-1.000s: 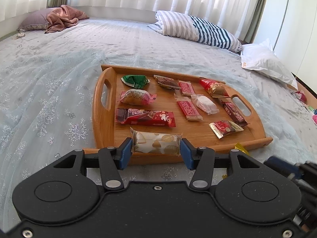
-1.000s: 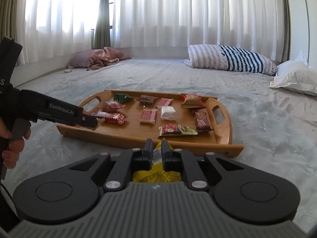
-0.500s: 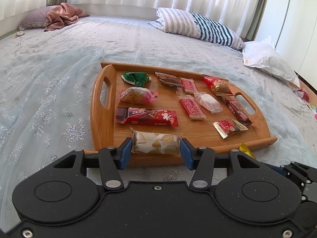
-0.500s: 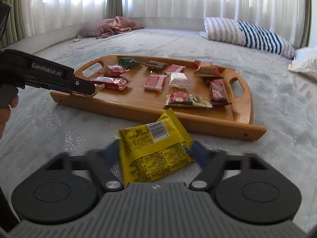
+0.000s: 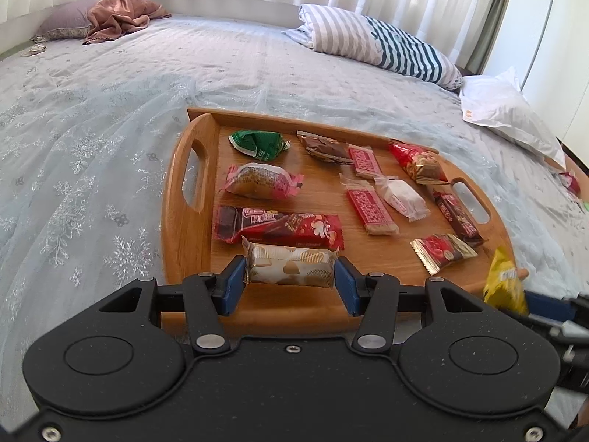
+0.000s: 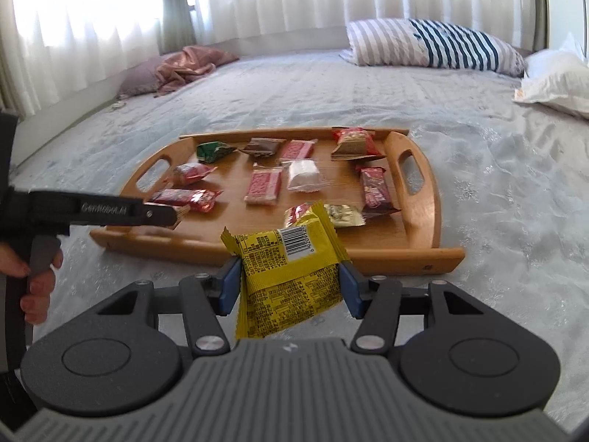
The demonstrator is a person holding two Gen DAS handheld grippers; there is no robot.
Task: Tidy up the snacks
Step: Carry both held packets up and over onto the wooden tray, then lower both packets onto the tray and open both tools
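A wooden tray (image 5: 184,228) on the bed holds several wrapped snacks. My left gripper (image 5: 289,281) is shut on a cream snack pack with gold print (image 5: 291,263) and holds it over the tray's near left corner, just in front of a long dark-red bar (image 5: 279,225). My right gripper (image 6: 289,287) is shut on a yellow snack packet (image 6: 291,276), held up in front of the tray's near rim (image 6: 368,258). The yellow packet (image 5: 506,283) also shows at the right in the left wrist view. The left gripper (image 6: 162,215) shows from the side in the right wrist view.
The tray (image 6: 423,191) lies on a pale blue bedspread (image 5: 92,129). A striped pillow (image 5: 379,46) and a white pillow (image 5: 511,118) lie at the far right, a pink blanket (image 5: 121,14) at the far left. Curtains hang behind.
My right gripper has lifted the yellow packet off the bedspread and moved closer to the tray's front edge. My left gripper has moved forward over the tray's near corner with the cream pack.
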